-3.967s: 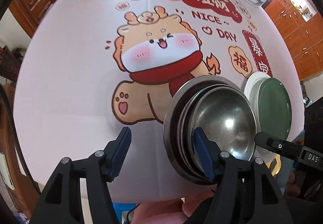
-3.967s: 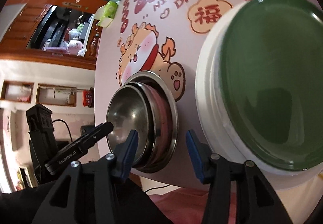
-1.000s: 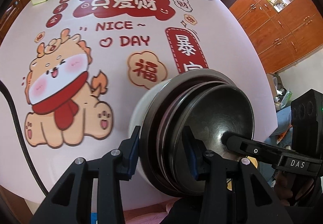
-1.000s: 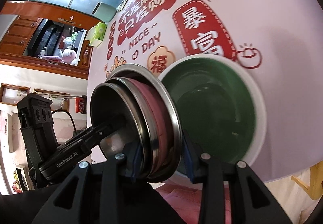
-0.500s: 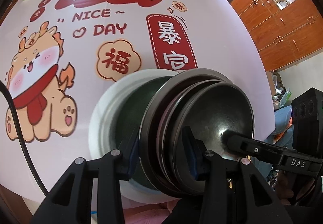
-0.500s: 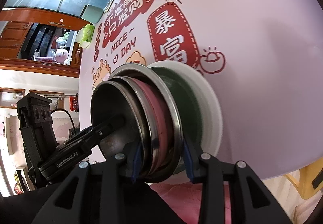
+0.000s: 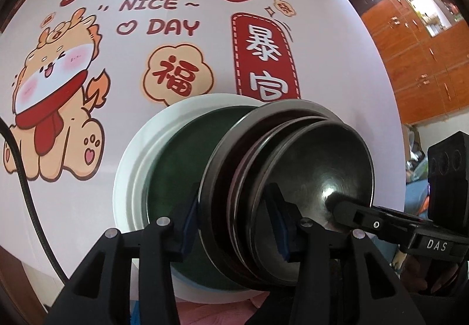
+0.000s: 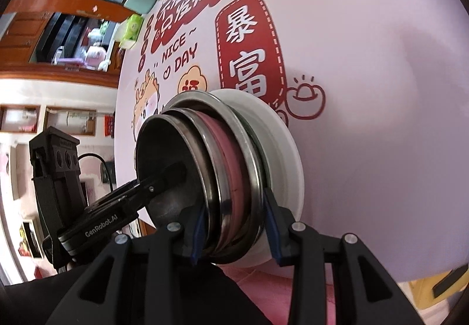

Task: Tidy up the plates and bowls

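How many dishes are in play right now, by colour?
Steel dishes, nested: 3
Pink dish, between the steel ones: 1
Green plate: 1
White plate: 1
Total: 6

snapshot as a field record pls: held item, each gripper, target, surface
held item: nested stack of round steel bowls and pans with a pink one between
left gripper: jaws opening, stack rim between the blue pads
right gripper: clamped on the stack's opposite rim
target: dark green plate on a white round plate
stack vs target: over the green plate, tilted; contact cannot be told
surface: pink printed tablecloth
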`<act>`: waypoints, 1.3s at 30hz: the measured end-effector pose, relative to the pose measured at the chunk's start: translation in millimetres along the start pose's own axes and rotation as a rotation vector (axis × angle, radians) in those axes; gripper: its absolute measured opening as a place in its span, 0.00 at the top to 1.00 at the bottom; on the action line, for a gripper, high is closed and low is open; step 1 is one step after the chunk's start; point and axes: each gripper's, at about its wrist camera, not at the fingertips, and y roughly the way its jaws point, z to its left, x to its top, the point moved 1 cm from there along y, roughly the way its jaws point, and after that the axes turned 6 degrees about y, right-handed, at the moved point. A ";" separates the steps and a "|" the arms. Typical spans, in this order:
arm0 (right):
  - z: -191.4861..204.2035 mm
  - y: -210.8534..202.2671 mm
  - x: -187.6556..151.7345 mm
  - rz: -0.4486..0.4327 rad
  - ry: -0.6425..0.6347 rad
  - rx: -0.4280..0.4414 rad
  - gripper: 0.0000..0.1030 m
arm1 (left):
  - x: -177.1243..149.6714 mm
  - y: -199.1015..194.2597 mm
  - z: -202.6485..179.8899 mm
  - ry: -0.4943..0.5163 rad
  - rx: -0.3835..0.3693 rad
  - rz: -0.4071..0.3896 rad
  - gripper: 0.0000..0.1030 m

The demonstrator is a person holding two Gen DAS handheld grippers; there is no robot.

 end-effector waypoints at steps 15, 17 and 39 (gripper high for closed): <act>15.0 2.8 17.5 0.047 -0.121 -0.036 0.64 | 2.9 1.3 3.3 -0.099 0.059 -0.006 0.57; 15.0 2.2 19.6 0.039 -0.120 -0.048 0.64 | 3.6 -1.2 2.3 -0.096 0.070 -0.007 0.57; 28.9 -17.9 -0.3 -0.209 -0.144 -0.027 0.44 | -1.5 -25.2 -10.7 0.047 0.163 -0.034 0.53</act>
